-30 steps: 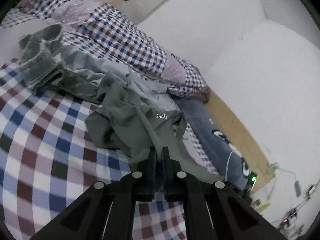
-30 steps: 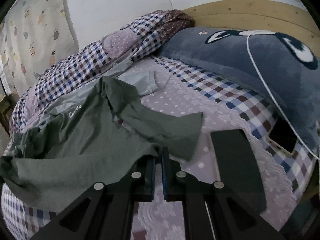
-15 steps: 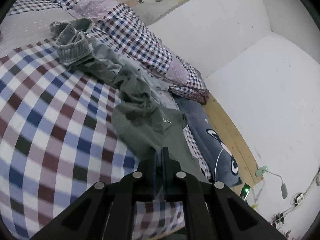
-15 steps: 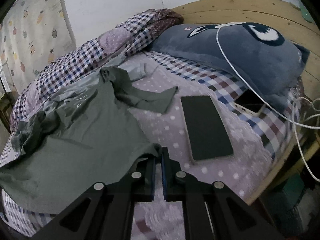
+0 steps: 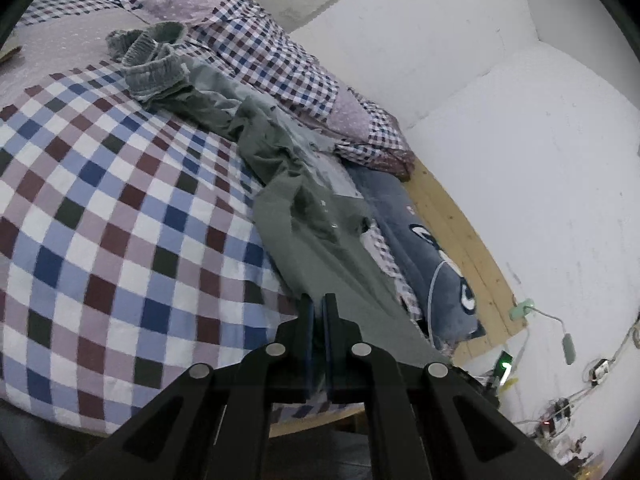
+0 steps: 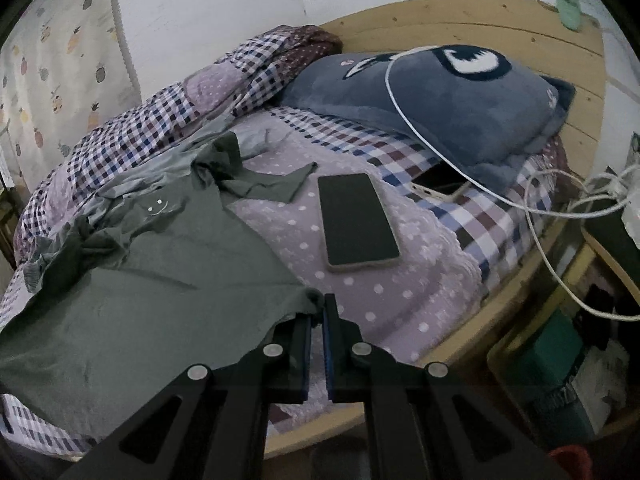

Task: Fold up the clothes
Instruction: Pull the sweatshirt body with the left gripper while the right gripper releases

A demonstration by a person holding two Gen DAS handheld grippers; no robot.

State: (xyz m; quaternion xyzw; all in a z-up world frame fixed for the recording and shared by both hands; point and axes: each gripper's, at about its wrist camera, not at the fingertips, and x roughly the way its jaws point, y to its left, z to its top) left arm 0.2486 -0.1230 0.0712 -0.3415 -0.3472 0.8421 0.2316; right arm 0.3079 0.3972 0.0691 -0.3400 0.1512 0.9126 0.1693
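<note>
two grippers, one garment. bed [image 5: 100, 216] with checked sheet fills most of the left wrist view, wooden frame edge showing at the right in the right wrist view. rumpled checked quilt [image 6: 132, 136] along the wall, blue plush pillow [image 6: 460, 112] by the headboard.

green t-shirt [image 6: 140, 296] lies stretched over the mattress near the bed's edge, hem end pulled fairly flat, collar end and one sleeve bunched up toward the quilt. pale grey garment [image 5: 216, 88] partly under its far end, grey knit piece [image 5: 154, 72] beyond that.

left gripper [image 5: 318, 308] closed tight on the shirt's hem at one corner, cloth running away from it. right gripper [image 6: 319, 312] pinched down to a thin slit with the other hem corner caught between the jaws.

step looks like spreading: shirt being drawn out taut by both bottom corners, no fold made yet. next move probably needs both corners laid down flat and apart, then the bunched top and sleeve smoothed before any fold.

dark phone [image 6: 356, 220] lies face up just beside the shirt, second phone [image 6: 440, 186] with white cable [image 6: 404, 116] near the pillow; keep the cloth from dragging them.
</note>
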